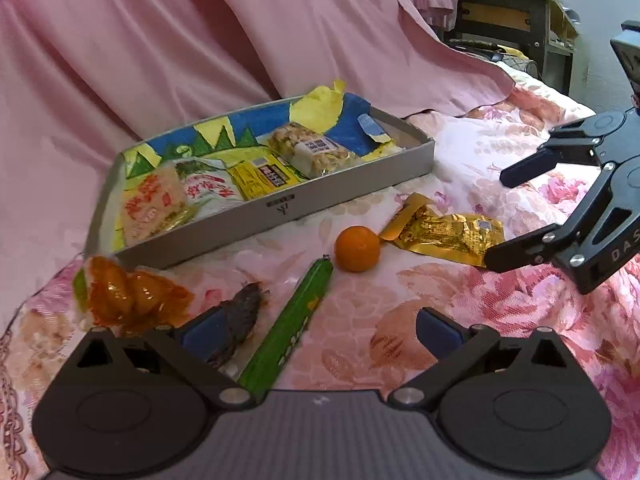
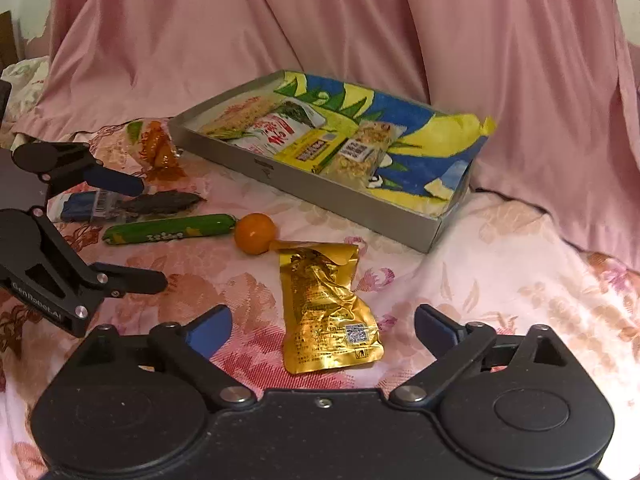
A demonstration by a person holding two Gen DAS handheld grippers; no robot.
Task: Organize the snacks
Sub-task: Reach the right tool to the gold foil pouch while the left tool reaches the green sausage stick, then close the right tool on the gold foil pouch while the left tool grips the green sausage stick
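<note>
A shallow grey box (image 1: 280,208) (image 2: 320,196) lined with blue and yellow paper holds several snack packets. On the floral bedspread in front of it lie an orange packet (image 1: 120,296) (image 2: 156,148), a dark snack (image 1: 244,308) (image 2: 164,204), a green sausage stick (image 1: 292,320) (image 2: 168,228), a small orange fruit (image 1: 357,249) (image 2: 255,232) and a gold foil packet (image 1: 444,232) (image 2: 324,312). My left gripper (image 1: 320,332) (image 2: 144,234) is open over the sausage stick and the dark snack. My right gripper (image 2: 324,328) (image 1: 508,216) is open, with the gold packet lying between its fingers, untouched.
A pink cloth (image 1: 200,60) drapes up behind the box. The floral bedspread (image 2: 500,280) spreads to the right of the gold packet. A wooden shelf (image 1: 516,12) stands far off at the upper right.
</note>
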